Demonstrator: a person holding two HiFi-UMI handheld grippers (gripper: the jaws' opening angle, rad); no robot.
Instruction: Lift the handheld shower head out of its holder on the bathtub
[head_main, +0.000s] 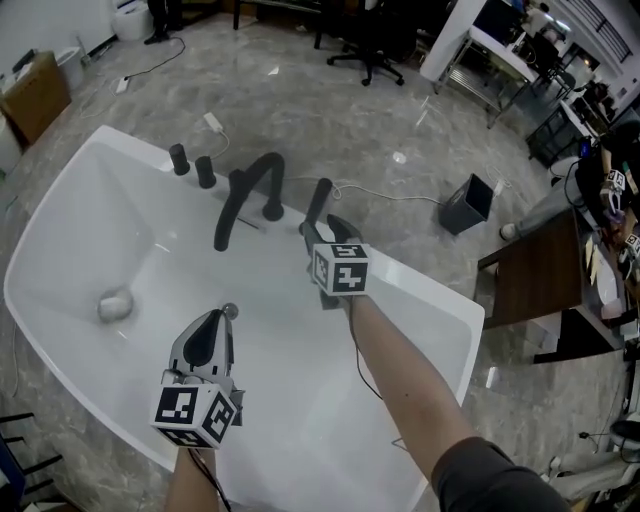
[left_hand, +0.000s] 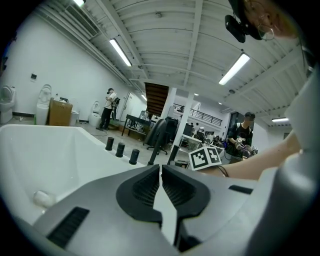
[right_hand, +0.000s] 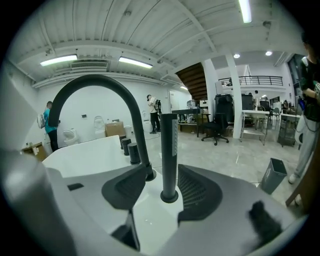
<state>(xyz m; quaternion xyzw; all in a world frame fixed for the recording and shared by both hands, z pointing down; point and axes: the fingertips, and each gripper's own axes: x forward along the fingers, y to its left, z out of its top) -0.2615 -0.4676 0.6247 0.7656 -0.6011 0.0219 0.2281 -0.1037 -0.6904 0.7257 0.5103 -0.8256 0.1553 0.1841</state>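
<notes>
Fingers of the right gripper are spread wide, with one on each side of the shower head. They are not squeezing it yet, and there is a little gap on both sides. I think they are open like this so they can go around the stick first and then close on it.

The shower head is a thin dark stick. It stands in its holder, a small round ring on the flat edge of the white bathtub. It stands straight up. Its long way goes up and down, with the bottom end in the ring and the top end pointing at the ceiling. A pale strip runs along its upper part. Because it stands like this, I think it has to be pulled straight up to come out.

Just beside it is the big bent tap, which curves over the tub. Past the tap, three short dark knobs stand in a row on the same edge.

The left gripper is low over the inside of the tub, well apart from the shower head. Its fingers are pressed together and hold nothing. I think it is just waiting out of the way
</notes>
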